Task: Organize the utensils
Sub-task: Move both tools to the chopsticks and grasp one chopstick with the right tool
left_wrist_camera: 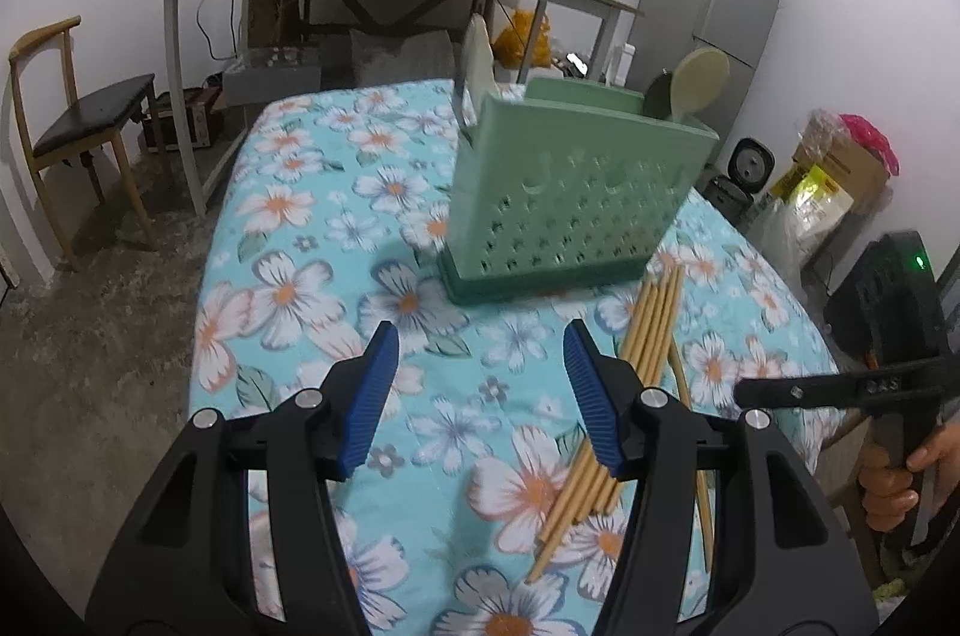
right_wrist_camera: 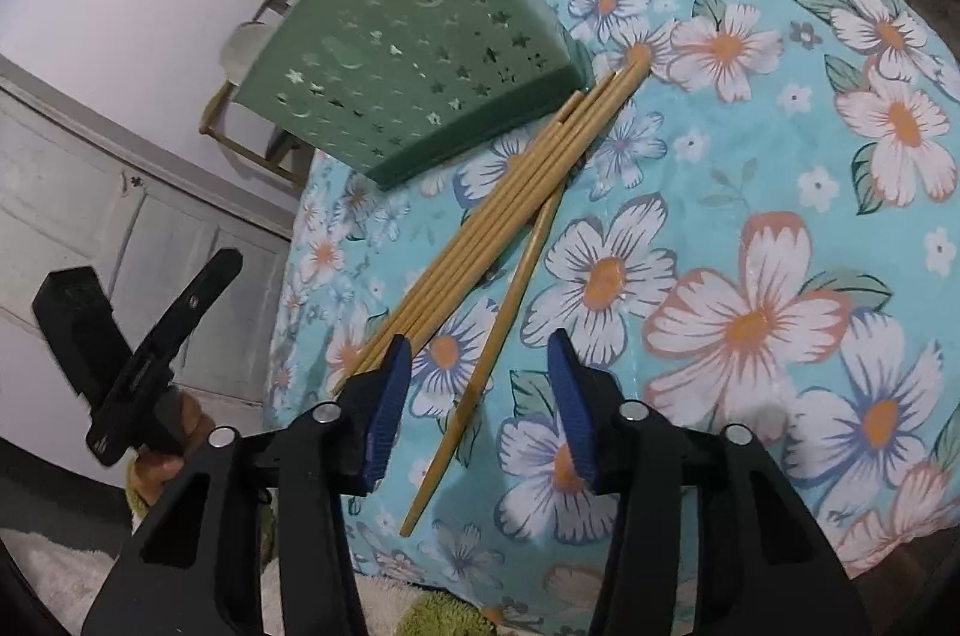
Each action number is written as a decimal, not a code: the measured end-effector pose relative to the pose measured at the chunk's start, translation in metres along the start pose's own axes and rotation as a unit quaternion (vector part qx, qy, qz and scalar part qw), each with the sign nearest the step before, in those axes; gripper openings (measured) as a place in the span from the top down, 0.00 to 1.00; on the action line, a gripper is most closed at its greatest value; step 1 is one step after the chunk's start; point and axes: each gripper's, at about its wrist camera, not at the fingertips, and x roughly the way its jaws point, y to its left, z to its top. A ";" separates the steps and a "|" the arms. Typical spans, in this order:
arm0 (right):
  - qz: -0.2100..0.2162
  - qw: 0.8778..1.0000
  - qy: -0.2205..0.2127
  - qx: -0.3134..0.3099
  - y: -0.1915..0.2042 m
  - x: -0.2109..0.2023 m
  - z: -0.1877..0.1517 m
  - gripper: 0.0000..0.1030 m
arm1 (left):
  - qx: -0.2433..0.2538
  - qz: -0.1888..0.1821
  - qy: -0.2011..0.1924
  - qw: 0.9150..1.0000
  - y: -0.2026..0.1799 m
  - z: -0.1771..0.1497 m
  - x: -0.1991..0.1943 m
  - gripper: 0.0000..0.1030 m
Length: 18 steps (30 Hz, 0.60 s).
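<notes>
Now: both claws empty over loose chopsticks

Wide open, the right claw hovers over one stray chopstick; the left claw gapes too, holding nothing. Beside them the chopstick bundle lies on the floral surface, tips touching the green utensil holder. A shallow pinch could likely roll the thin sticks off the edge.
</notes>
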 end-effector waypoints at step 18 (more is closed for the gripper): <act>-0.017 0.999 0.011 0.048 -0.014 0.039 0.011 0.91 | 0.006 -0.018 0.022 1.000 -0.008 -0.015 0.008 0.47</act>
